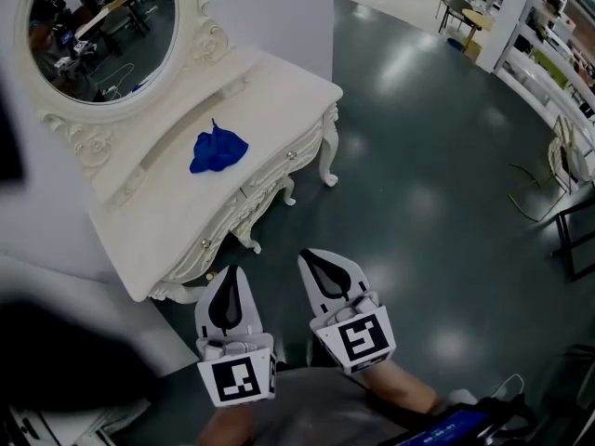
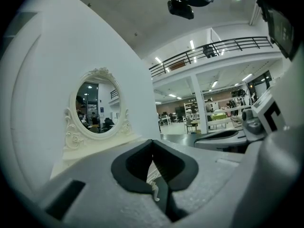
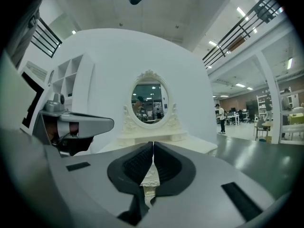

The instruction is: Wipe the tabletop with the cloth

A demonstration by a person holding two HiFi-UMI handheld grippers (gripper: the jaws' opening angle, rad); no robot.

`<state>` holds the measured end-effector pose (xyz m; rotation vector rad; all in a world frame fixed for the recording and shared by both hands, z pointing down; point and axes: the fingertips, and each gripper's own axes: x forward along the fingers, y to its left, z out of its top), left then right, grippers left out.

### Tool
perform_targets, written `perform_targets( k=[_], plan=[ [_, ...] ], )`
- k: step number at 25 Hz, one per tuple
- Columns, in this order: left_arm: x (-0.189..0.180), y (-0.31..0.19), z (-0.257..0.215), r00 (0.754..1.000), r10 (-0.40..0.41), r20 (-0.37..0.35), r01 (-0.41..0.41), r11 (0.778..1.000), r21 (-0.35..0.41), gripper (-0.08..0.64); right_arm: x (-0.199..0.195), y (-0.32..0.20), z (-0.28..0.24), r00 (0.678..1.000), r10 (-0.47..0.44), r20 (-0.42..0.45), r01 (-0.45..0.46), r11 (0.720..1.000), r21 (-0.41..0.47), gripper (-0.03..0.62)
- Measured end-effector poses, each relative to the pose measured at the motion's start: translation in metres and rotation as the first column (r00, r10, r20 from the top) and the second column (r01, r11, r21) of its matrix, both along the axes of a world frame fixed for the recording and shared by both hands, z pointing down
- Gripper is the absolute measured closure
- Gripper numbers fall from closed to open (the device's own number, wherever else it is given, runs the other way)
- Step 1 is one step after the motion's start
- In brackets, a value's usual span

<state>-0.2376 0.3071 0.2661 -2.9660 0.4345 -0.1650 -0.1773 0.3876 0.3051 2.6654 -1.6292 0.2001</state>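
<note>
The left gripper (image 1: 230,275) and right gripper (image 1: 313,256) were both clenched, empty. Only the head view showed the blue cloth (image 1: 218,149), crumpled on the tabletop (image 1: 279,91) well ahead of them.

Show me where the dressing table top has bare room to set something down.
Two bare patches on the tabletop: one between the blue cloth and the far right corner, one from the cloth to the near left corner. Only the cloth occupies the middle; the mirror and its raised ledge close off the back.
</note>
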Motion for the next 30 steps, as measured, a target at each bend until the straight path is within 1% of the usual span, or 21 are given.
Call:
perform_targets(
  k=[4, 10, 14, 18, 22, 26, 30],
  plan=[
    [0.027, 0.003, -0.010, 1.000, -0.008, -0.022, 0.009, 1.000, 0.005, 0.545, 0.029, 0.000, -0.017, 0.999, -0.011, -0.030, 0.012, 0.999, 0.030, 0.577],
    [0.049, -0.002, -0.017, 0.999, -0.026, -0.034, 0.027, 0.999, 0.031, 0.545, 0.061, -0.004, -0.025, 0.999, -0.011, -0.044, 0.013, 0.999, 0.051, 0.577],
    [0.056, -0.013, -0.006, 0.999, -0.041, -0.002, 0.041, 0.999, 0.011, 0.545, 0.073, -0.015, -0.018, 0.999, -0.020, -0.038, 0.021, 0.999, 0.039, 0.577],
    [0.066, -0.034, 0.007, 0.998, -0.060, 0.012, 0.060, 0.998, -0.013, 0.545, 0.080, -0.036, -0.005, 0.998, -0.049, -0.034, 0.050, 0.999, 0.008, 0.577],
    [0.083, -0.060, 0.017, 0.997, -0.078, 0.016, 0.078, 0.996, -0.035, 0.545, 0.095, -0.059, 0.005, 0.997, -0.068, -0.034, 0.067, 0.998, -0.013, 0.577],
    [0.102, -0.087, 0.026, 0.996, -0.082, 0.043, 0.084, 0.995, -0.051, 0.545, 0.116, -0.087, 0.014, 0.998, -0.068, 0.005, 0.069, 0.997, -0.037, 0.577],
    [0.121, -0.124, 0.035, 0.992, -0.094, 0.080, 0.099, 0.994, -0.056, 0.545, 0.139, -0.123, 0.025, 0.996, -0.075, 0.038, 0.076, 0.997, -0.031, 0.577]
  ],
)
